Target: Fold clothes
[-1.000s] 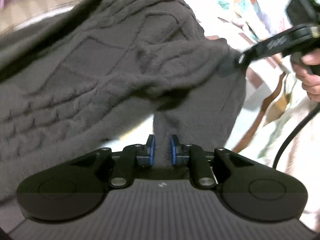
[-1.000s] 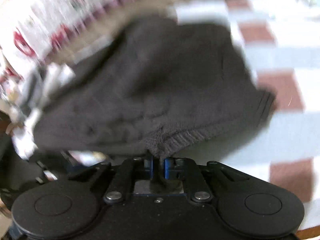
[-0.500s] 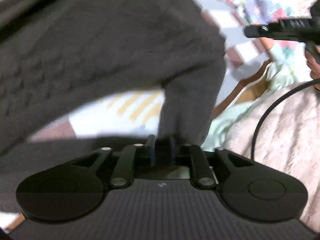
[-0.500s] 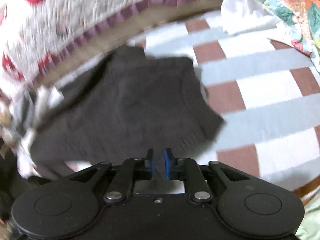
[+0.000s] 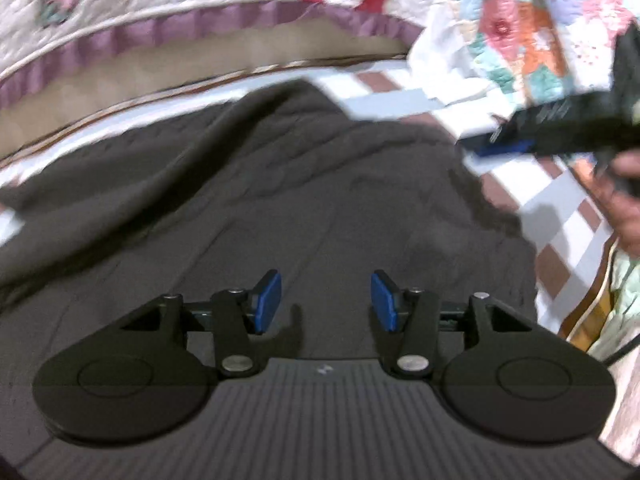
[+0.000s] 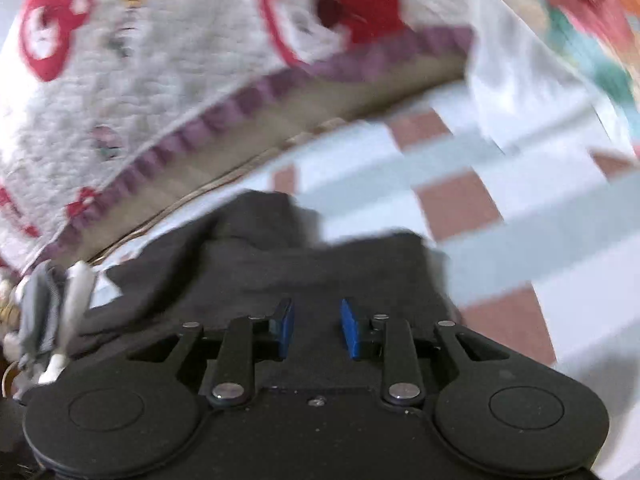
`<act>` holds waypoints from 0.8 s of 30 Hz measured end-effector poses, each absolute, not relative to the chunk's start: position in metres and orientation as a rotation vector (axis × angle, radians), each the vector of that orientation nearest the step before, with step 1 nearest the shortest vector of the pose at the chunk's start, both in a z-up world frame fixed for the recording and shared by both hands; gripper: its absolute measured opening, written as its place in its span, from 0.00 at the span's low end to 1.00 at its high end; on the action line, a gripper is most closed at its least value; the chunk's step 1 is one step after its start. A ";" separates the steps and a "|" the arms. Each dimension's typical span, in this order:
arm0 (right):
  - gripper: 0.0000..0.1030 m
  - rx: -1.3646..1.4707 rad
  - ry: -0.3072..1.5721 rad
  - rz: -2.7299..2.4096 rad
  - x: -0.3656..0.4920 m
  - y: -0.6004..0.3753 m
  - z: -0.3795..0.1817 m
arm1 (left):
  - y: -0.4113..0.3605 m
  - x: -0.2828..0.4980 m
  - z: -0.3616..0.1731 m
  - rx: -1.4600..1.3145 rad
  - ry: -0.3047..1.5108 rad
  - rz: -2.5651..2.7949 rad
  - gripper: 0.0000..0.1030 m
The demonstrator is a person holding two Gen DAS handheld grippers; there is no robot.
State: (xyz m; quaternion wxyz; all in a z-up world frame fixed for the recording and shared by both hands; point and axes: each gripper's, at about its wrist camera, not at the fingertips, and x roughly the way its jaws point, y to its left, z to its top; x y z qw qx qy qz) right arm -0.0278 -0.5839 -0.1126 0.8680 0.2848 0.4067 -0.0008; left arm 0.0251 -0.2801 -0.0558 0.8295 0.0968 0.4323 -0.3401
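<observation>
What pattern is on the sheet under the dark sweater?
The sheet has white, pale blue and reddish-brown checks, clearest in the right wrist view.

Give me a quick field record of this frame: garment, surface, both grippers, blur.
garment: dark grey knit sweater, lying on the bed, rumpled at the far edge
surface: checked bedsheet, white, grey and reddish-brown squares
background: white quilt with purple border; floral patchwork quilt to the right
left gripper: open, fingers apart over the sweater, nothing between them
right gripper: open, above the sweater's edge, nothing held
right hand: visible in left wrist view
image quality: motion blur in both views
</observation>
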 end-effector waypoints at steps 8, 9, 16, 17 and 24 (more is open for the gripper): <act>0.45 0.746 0.822 -0.046 -0.007 -0.638 -0.146 | -0.346 0.105 -0.046 0.316 0.779 -0.704 0.55; 0.45 0.771 0.826 -0.047 -0.008 -0.642 -0.151 | -0.356 0.116 -0.045 0.356 0.768 -0.661 0.55; 0.51 0.983 0.863 0.000 -0.004 -0.655 -0.182 | -0.400 0.172 -0.052 0.348 0.839 -0.680 0.62; 0.51 0.984 0.879 0.031 -0.002 -0.653 -0.184 | -0.404 0.177 -0.057 0.334 0.876 -0.689 0.67; 0.20 0.903 0.867 0.211 0.000 -0.625 -0.175 | -0.410 0.172 -0.095 0.440 1.035 -0.695 0.23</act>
